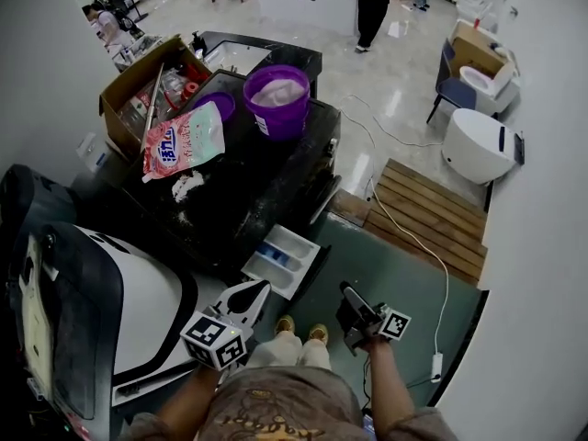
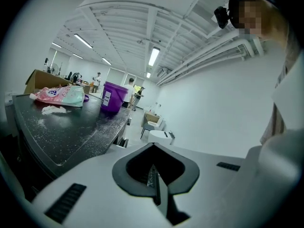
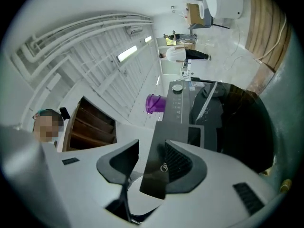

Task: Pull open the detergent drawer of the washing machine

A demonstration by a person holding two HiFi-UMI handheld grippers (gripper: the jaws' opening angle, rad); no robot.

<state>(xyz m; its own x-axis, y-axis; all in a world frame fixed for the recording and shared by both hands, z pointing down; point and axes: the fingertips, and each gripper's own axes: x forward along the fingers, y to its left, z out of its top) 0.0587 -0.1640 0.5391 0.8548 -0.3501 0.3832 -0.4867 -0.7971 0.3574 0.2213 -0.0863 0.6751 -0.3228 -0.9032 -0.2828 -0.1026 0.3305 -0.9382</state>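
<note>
White right gripper: jaws part-closed on the dark front panel of the detergent drawer, which lies flat against one pad; we read this as a pinch. Left gripper: jaws pressed together, nothing between them, held beside the washing machine. From the head view the drawer stands well out of the machine front, compartments exposed — we judge the pull mostly done. To finish cleanly: draw straight along the drawer's own line, no twist or lift, so it does not bind in its slot; ease off as resistance rises at the stop. Not resolved — a pale slit beside the other pad leaves grip firmness unproven; the slot and the travel left are hidden under the machine top; the head view shows the right gripper only as a dark shape.
</note>
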